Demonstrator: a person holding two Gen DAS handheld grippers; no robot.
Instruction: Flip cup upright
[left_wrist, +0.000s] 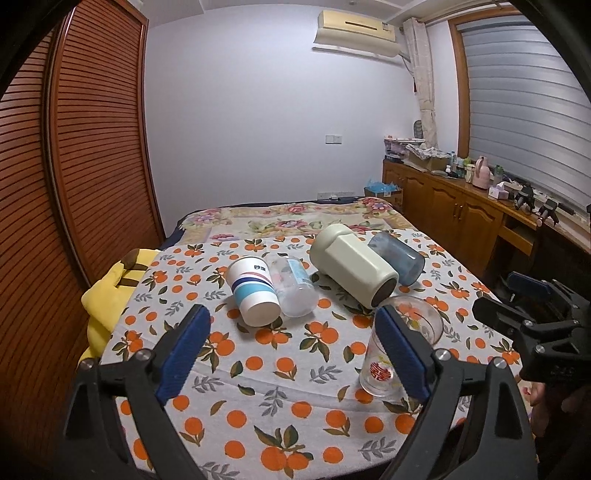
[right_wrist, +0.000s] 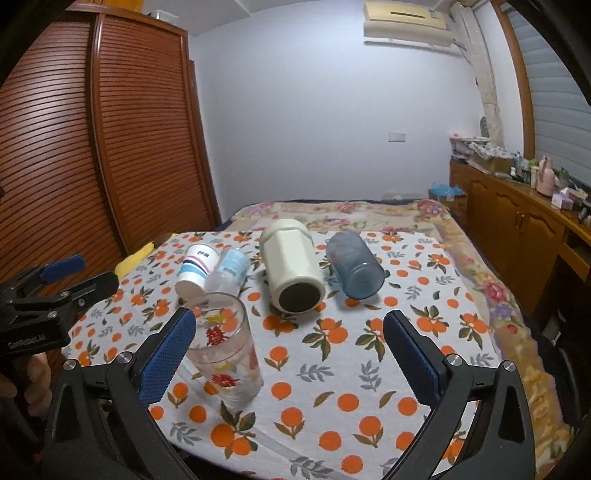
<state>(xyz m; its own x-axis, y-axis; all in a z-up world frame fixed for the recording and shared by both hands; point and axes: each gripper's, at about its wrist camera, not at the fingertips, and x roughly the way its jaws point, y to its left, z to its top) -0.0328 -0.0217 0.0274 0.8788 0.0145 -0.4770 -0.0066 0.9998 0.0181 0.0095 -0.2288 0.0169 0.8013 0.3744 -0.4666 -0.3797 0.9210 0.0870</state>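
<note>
On the orange-print tablecloth (right_wrist: 332, 369), left to right, lie a striped paper cup (right_wrist: 195, 269), a clear plastic bottle (right_wrist: 229, 273), a cream flask (right_wrist: 291, 266) and a blue tumbler (right_wrist: 354, 266). The printed glass (right_wrist: 225, 343) stands upright nearer, beside the right gripper (right_wrist: 290, 354); the left gripper (left_wrist: 293, 343) and the right both gape, holding nothing.

Dim indoor light, soft shadows, heavy fisheye warp w/ dark corners, slight blur
</note>
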